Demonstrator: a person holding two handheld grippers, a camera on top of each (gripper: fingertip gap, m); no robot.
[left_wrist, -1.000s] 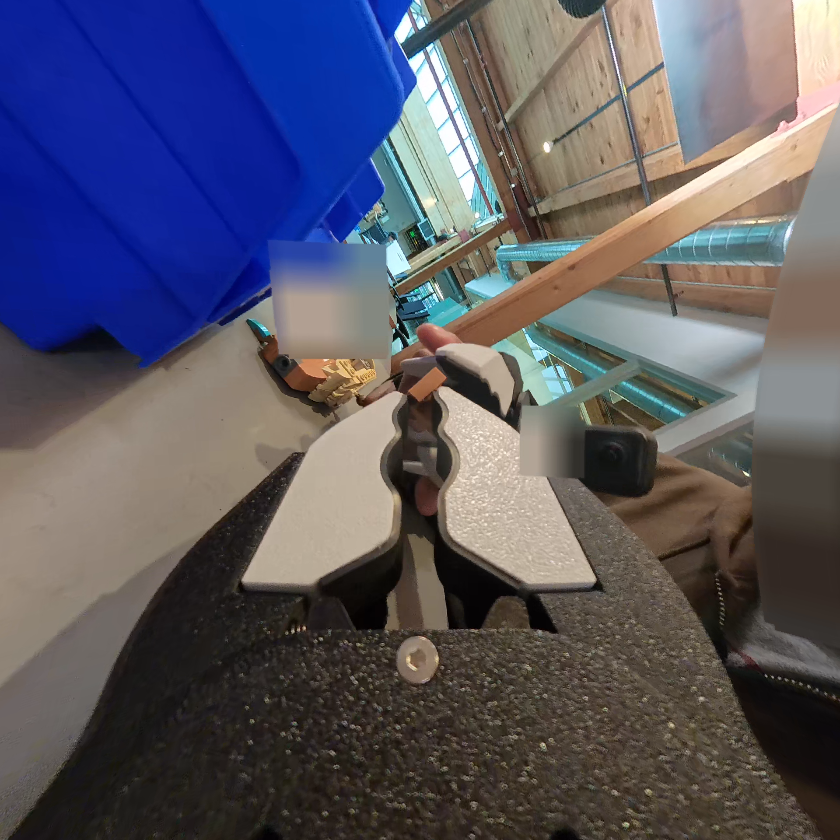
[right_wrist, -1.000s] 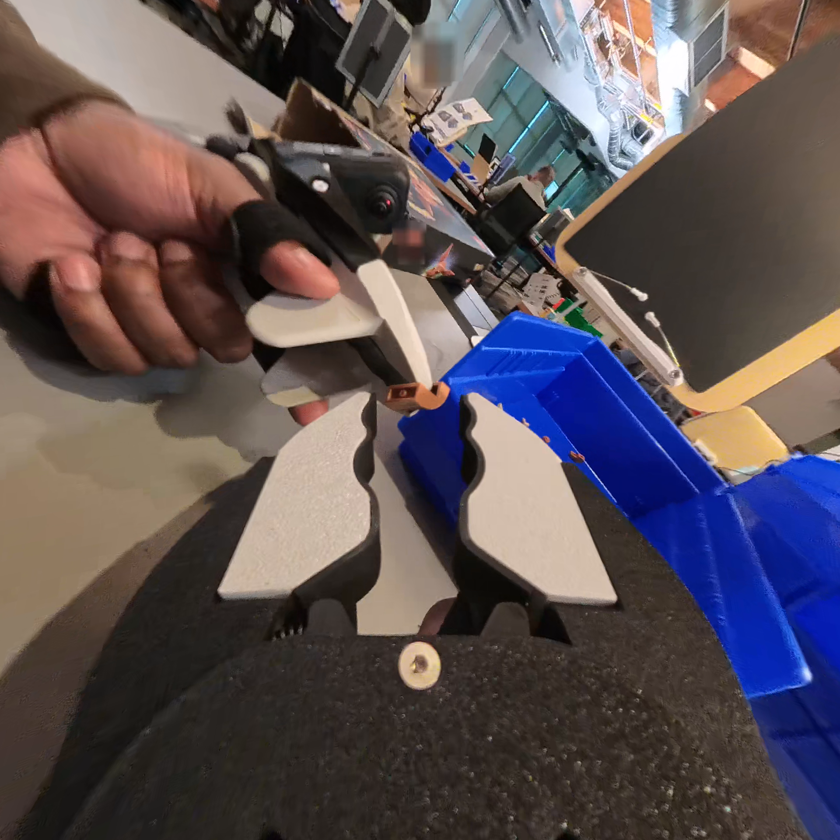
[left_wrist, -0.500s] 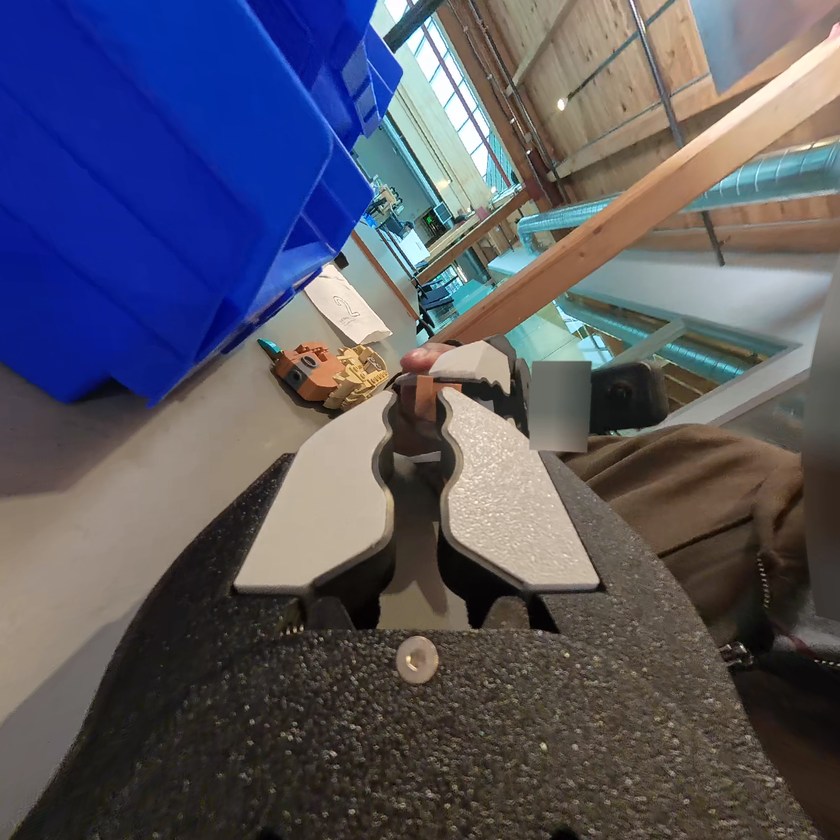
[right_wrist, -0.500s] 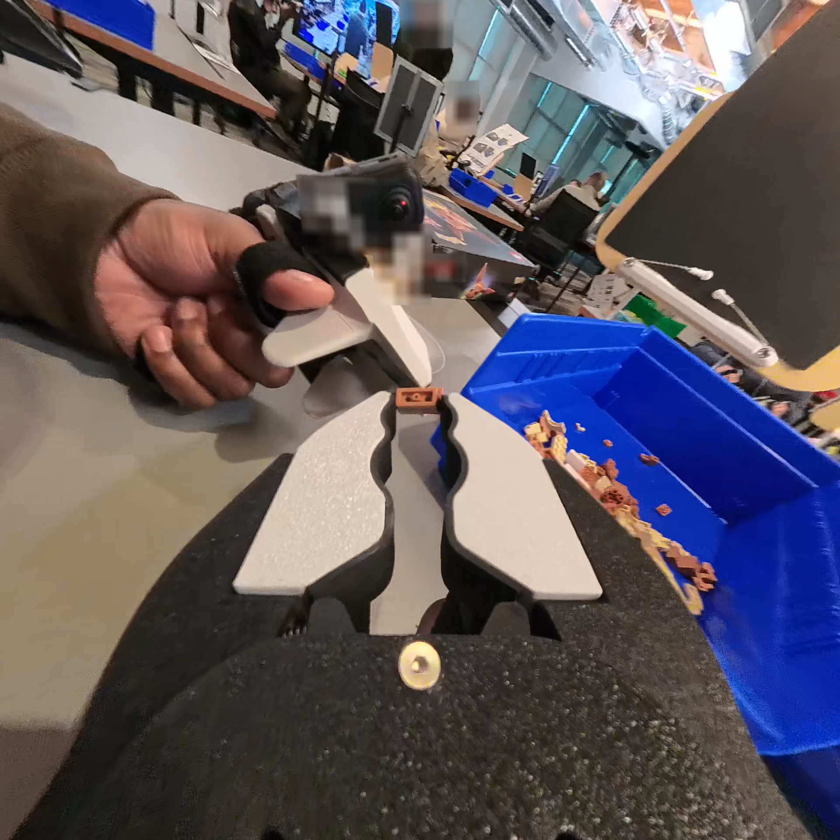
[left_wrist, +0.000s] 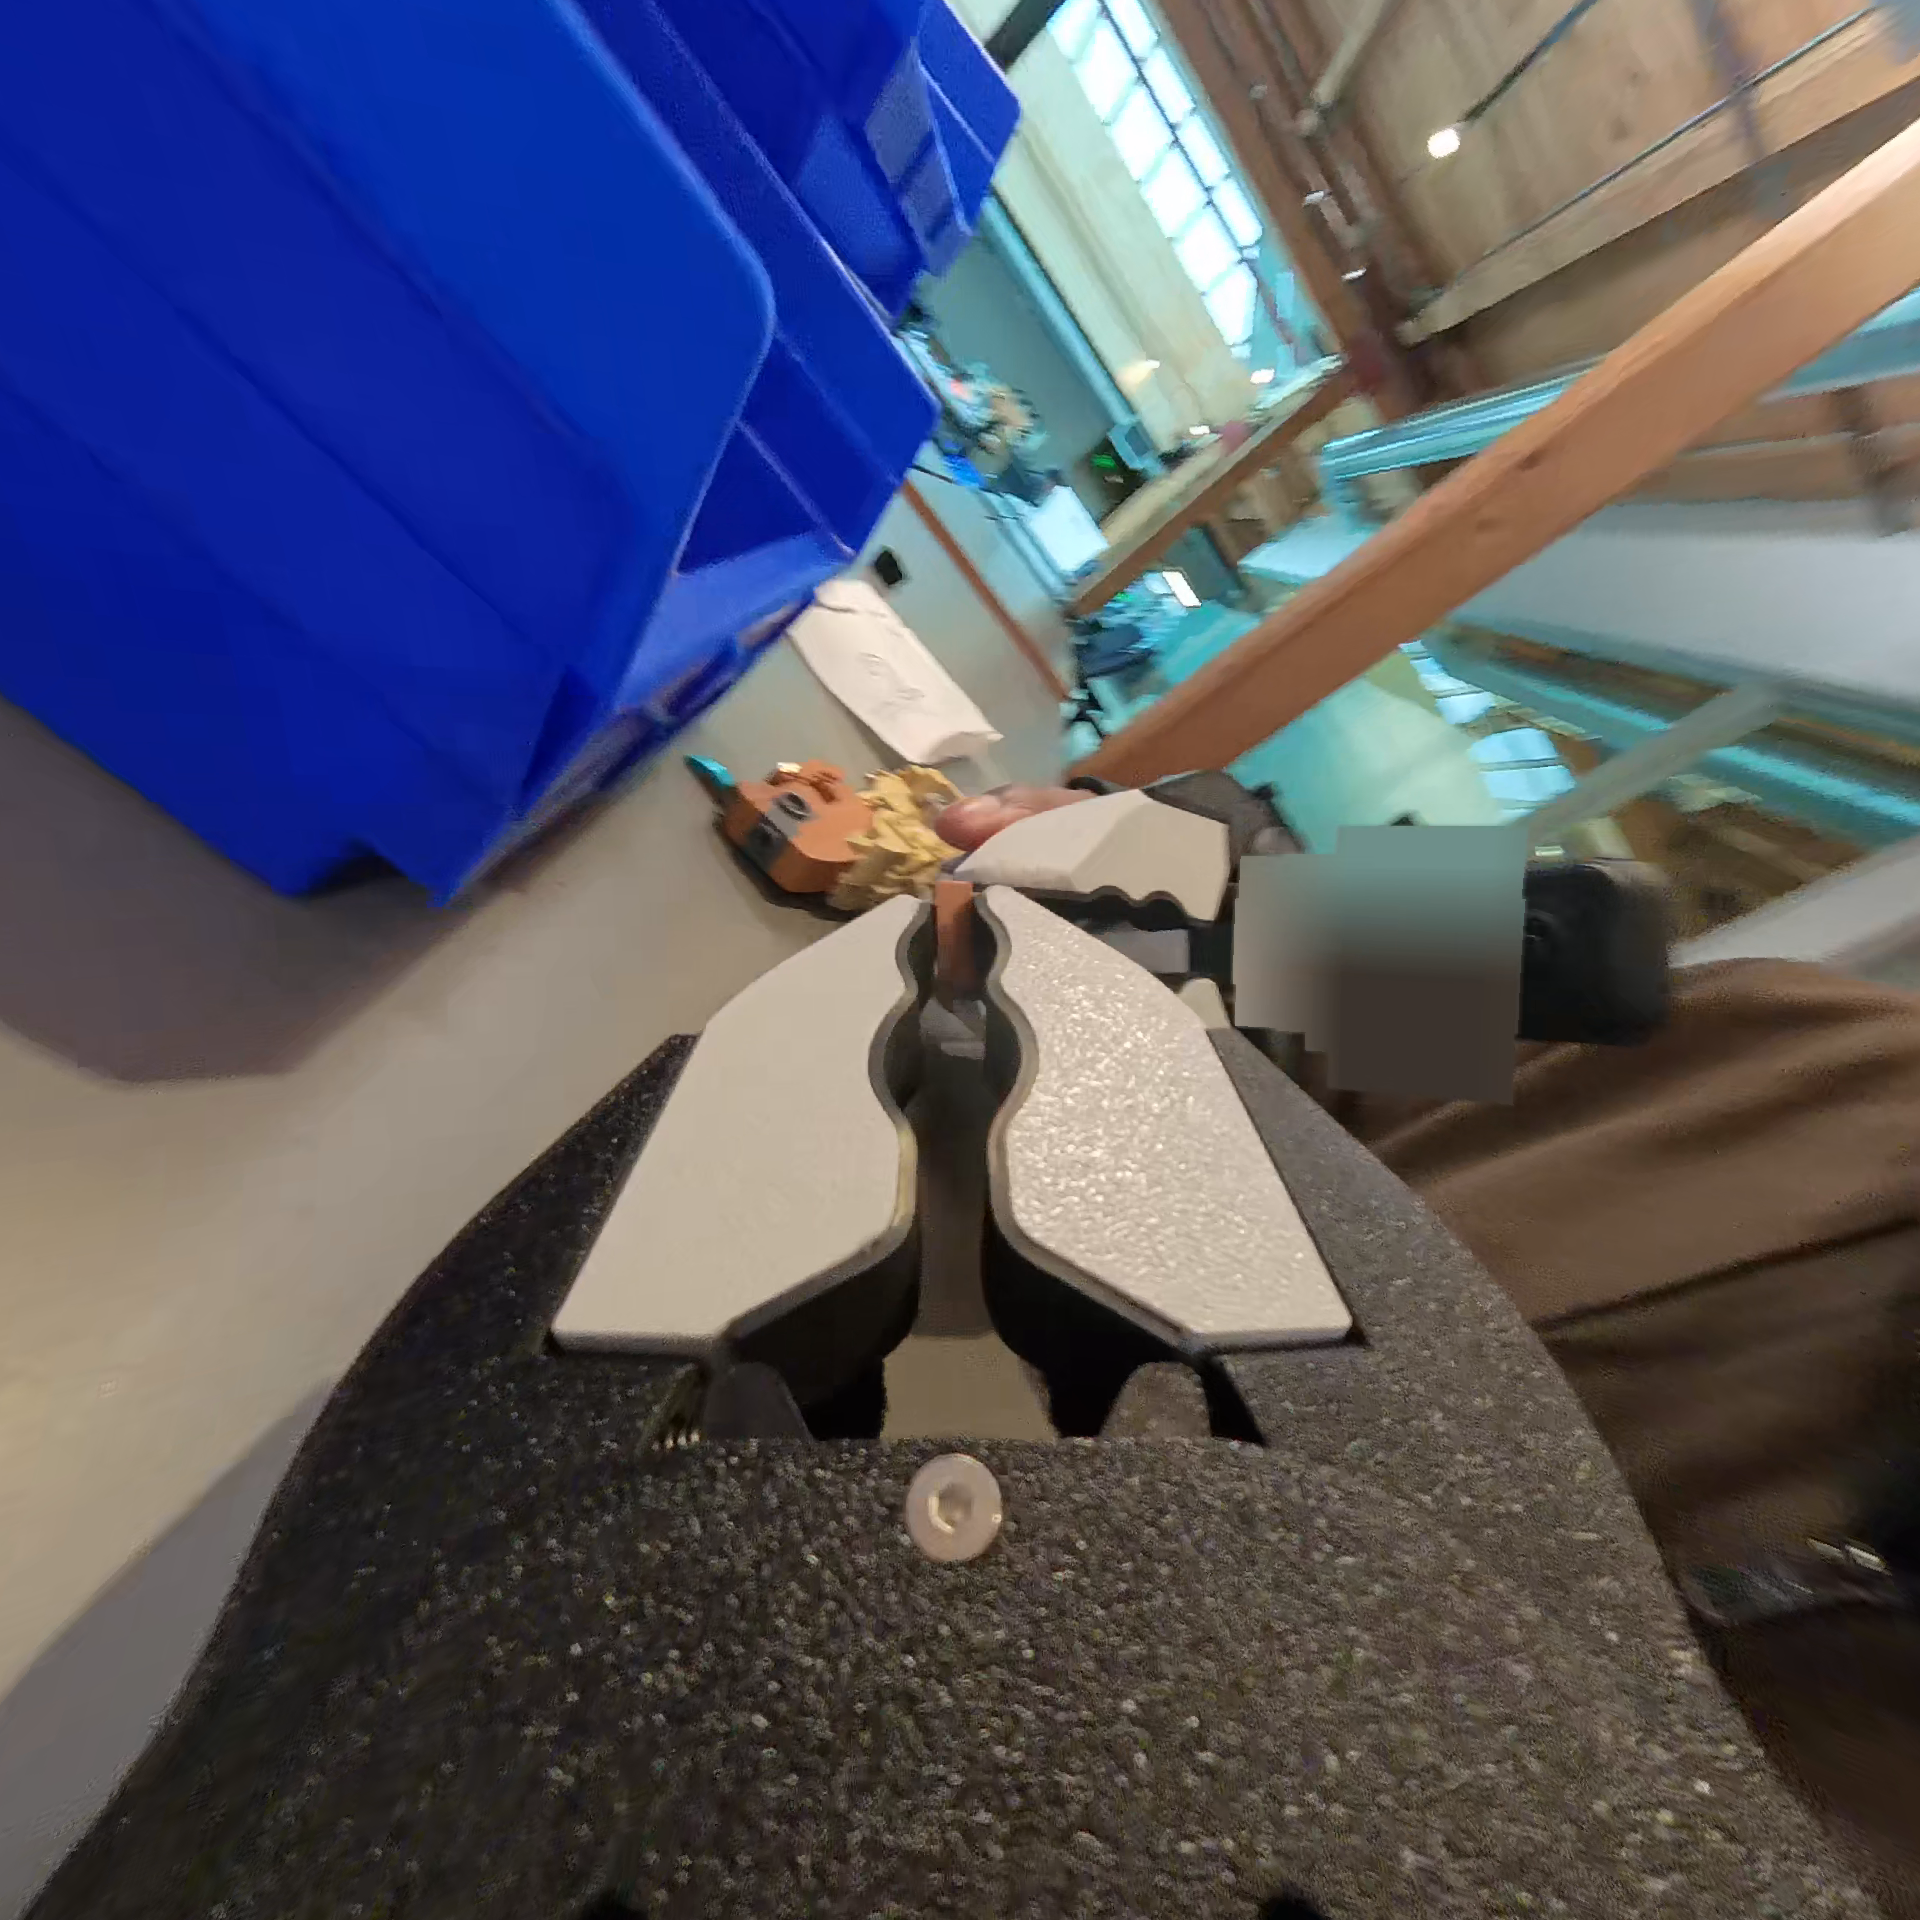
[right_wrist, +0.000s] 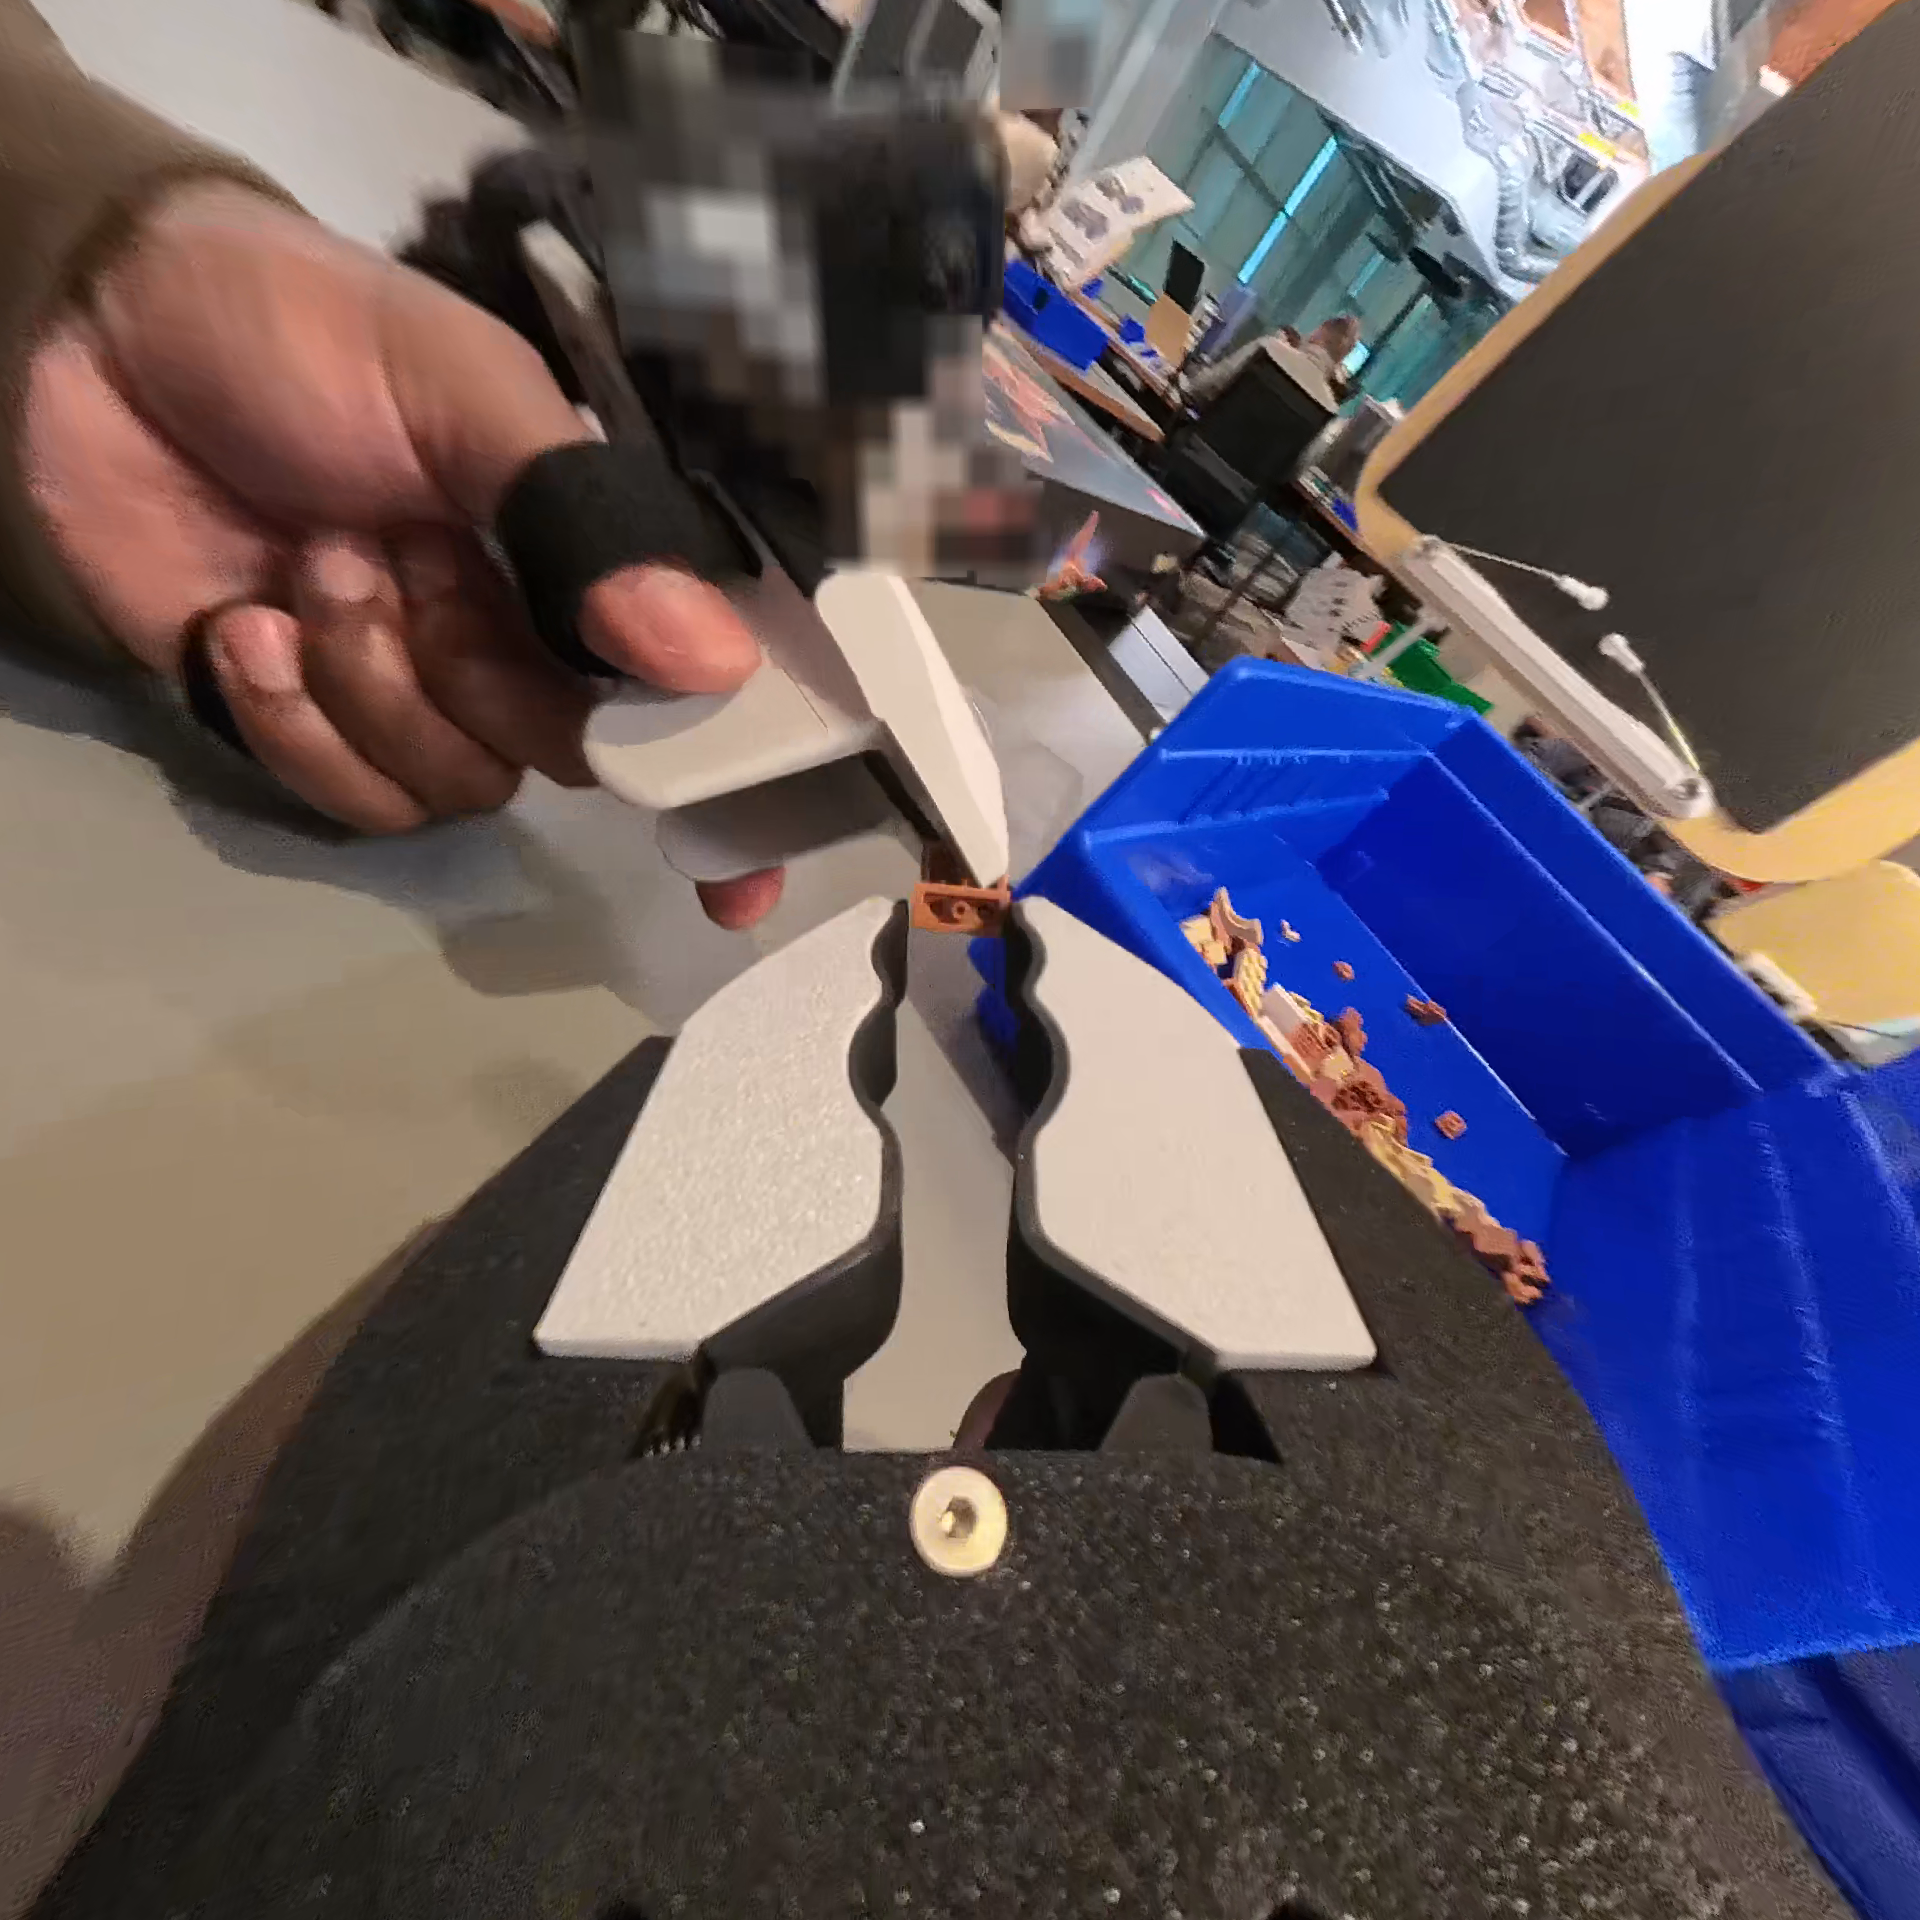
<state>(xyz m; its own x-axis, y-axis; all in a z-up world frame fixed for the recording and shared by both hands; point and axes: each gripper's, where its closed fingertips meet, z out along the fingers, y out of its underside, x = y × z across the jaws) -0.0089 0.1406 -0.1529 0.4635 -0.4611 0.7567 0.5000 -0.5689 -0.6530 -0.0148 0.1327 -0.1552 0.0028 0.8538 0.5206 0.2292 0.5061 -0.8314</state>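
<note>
Left hand-held gripper (left_wrist: 954, 935) nearly closed, pads pinching a small brown brick (left_wrist: 954, 948) edge-on. Right hand-held gripper (right_wrist: 958, 914) narrowly parted, clamped on the same brown brick (right_wrist: 954, 908) across its length. Blue bin (right_wrist: 1507, 997) just right of it, over the grey worktop (right_wrist: 260, 1039).

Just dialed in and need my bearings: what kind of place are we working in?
Probably a shared workshop or maker space: blue bins of small toy bricks on a grey table, more desks with monitors behind, and exposed wood beams overhead.

Blue bin (right_wrist: 1455, 935) walls right; grey tabletop (right_wrist: 260, 1039) open.
</note>
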